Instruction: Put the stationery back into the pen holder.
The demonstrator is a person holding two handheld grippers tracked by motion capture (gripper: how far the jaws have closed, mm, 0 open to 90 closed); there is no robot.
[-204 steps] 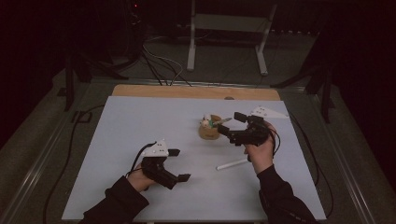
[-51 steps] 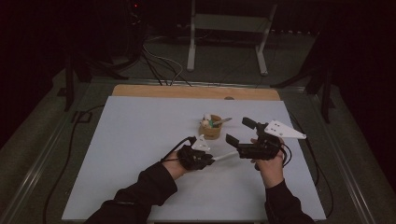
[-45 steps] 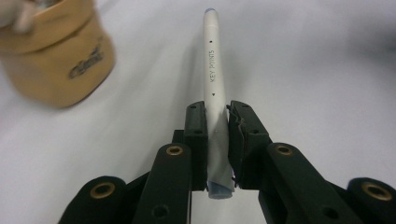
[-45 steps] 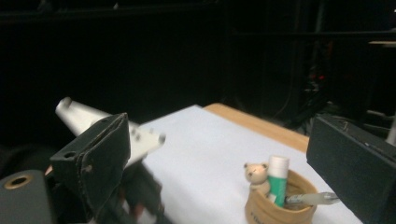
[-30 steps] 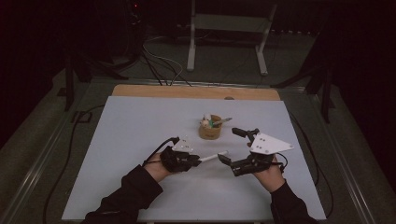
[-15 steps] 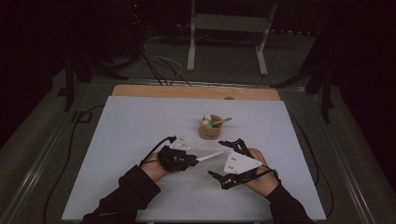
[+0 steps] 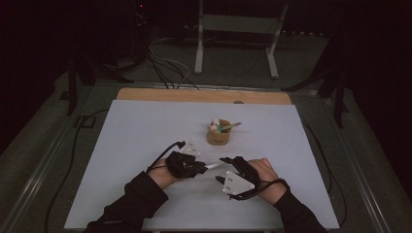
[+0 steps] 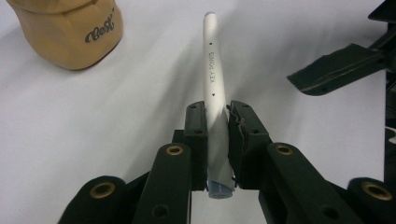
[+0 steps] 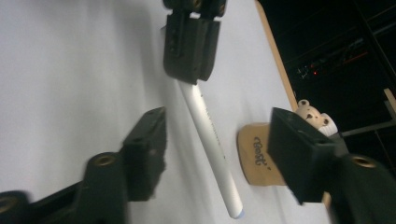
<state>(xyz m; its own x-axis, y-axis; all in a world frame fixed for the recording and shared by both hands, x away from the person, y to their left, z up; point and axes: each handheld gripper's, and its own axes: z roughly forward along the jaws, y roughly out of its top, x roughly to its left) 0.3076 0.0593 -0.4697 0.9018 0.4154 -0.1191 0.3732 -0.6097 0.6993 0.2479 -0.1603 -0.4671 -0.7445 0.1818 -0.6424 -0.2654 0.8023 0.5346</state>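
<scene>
white pen (image 8: pixel 212 88) clamped in left gripper (image 8: pixel 215 140). right gripper (image 9: pixel 219 154) jaws just closing, straddle pen's free end w/o touching. tan cup (image 7: pixel 218 135) nearby.

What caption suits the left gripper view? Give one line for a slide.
Left gripper clamps a white plastic pen above the white table, beside a tan holder.

A white table (image 7: pixel 145 145) with a wooden strip (image 7: pixel 204 95) along its far edge. Near the centre stands a tan holder (image 7: pixel 218 136) bearing dark script lettering (image 8: pixel 99 32); a small bear figure (image 9: pixel 314 115) and a slim stick-like item (image 7: pixel 229 127) rise from it. Beyond the table, a pale metal stand (image 7: pixel 236 34) and loose cables (image 7: pixel 167 65) occupy the dark floor (image 7: pixel 39 126).
</scene>
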